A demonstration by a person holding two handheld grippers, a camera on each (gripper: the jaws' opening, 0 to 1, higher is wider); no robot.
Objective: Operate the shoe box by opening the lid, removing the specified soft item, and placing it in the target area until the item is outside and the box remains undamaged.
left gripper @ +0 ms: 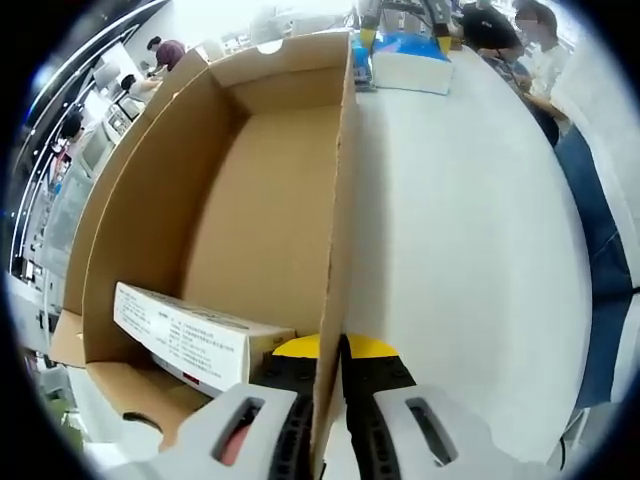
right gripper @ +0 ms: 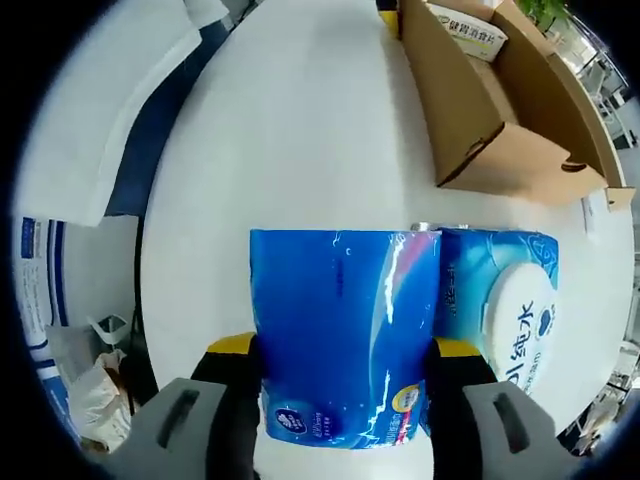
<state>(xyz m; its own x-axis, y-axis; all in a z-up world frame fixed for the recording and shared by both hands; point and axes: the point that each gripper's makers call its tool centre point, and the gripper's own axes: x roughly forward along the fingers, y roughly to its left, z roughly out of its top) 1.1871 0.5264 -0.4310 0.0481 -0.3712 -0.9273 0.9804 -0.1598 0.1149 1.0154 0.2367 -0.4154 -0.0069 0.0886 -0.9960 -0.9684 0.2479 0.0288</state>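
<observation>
Two grippers are engaged at once, each with its own job. In the left gripper view, the left gripper (left gripper: 328, 400) is closed on the upright side wall of the open cardboard shoe box (left gripper: 270, 230), one jaw inside and one outside; this is judged to be a steadying hold, so that the box does not slide or tip on the white counter (left gripper: 450, 230). A small white carton (left gripper: 190, 335) with printed text lies inside, against the near end of the box floor. Far off, a white-and-blue pack (left gripper: 410, 65) rests on the counter, and people are seen at its far edge.

In the right gripper view, the right gripper (right gripper: 345, 375) is clamped on a blue soft tissue pack (right gripper: 340, 330), one jaw pressed to each side, the film showing creases and glare. The pack is outside the box, which appears at the upper right with the carton in it. A second blue tissue pack (right gripper: 500, 310), with a white oval label, lies just beside the held one, apparently touching it. The pack seems to be held above or on the counter near this neighbour, probably because that is the target area; whether it rests on the surface cannot be told. Removal appears done; release remains.
</observation>
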